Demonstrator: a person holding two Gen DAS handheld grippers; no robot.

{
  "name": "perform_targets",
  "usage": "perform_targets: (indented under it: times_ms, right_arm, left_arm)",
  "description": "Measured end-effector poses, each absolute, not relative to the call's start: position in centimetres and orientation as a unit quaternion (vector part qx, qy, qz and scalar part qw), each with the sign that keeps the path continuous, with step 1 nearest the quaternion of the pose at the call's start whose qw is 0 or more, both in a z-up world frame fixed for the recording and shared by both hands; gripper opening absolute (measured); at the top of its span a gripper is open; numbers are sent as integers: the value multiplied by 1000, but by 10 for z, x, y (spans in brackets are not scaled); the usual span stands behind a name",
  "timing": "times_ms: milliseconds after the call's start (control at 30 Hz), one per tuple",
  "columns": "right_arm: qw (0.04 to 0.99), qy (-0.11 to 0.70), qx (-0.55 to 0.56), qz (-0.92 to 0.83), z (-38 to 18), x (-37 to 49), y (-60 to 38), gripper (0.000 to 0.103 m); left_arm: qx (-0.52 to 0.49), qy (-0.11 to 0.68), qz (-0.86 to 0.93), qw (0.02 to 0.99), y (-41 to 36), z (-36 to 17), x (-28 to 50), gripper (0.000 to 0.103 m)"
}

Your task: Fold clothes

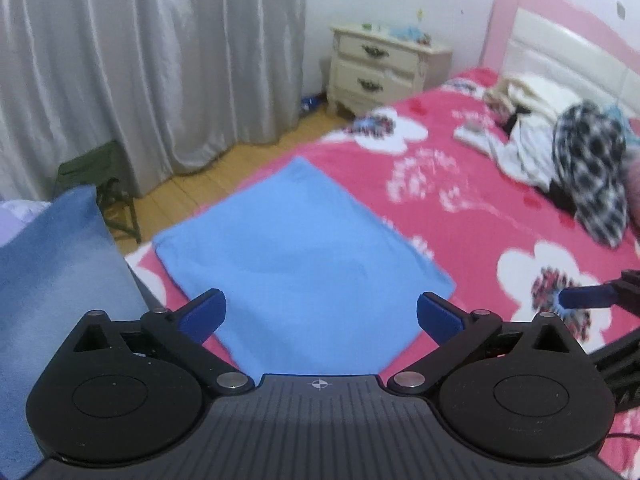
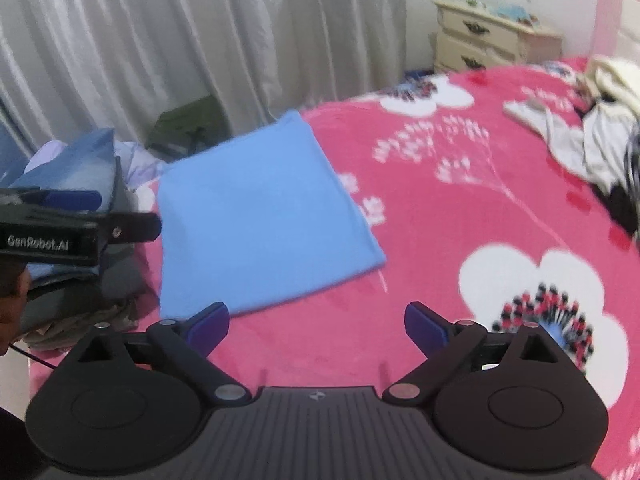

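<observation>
The light-blue cloth, folded into a flat rectangle (image 1: 296,264), lies on the pink flower-print bed cover (image 1: 480,216), near the bed's edge, squared off as a finished fold would be. In the left wrist view it sits at twelve o'clock from the left gripper (image 1: 321,312), whose blue fingers stand wide apart with nothing between them. The right gripper (image 2: 316,324) is likewise spread and empty, the cloth at eleven o'clock from it. At nine o'clock in the right wrist view, a stack of folded clothes (image 2: 80,176) rises beside the cloth, probably where it belongs next. The left gripper's body there reads "GenRobot.AI".
</observation>
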State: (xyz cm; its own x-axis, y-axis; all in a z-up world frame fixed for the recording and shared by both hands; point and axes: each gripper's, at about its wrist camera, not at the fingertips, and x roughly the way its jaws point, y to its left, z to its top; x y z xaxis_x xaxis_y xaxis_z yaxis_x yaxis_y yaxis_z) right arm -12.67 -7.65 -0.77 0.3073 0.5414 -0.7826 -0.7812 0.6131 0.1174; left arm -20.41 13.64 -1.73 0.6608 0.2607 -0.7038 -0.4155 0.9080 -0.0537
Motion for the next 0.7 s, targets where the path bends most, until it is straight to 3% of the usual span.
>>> perform_targets:
  times_ms: [233, 567, 700]
  right_arm:
    - [790, 357, -229, 442, 18, -137, -53, 99]
    - [789, 420, -241, 379, -19, -131, -29, 99]
    - [793, 430, -237, 361, -21, -126, -29, 99]
  left_arm:
    - [-113, 348, 219, 904, 127, -5, -193, 103]
    - [-226, 368, 328, 840, 147, -32, -177, 103]
    - [-223, 368, 344, 835, 147, -39, -178, 103]
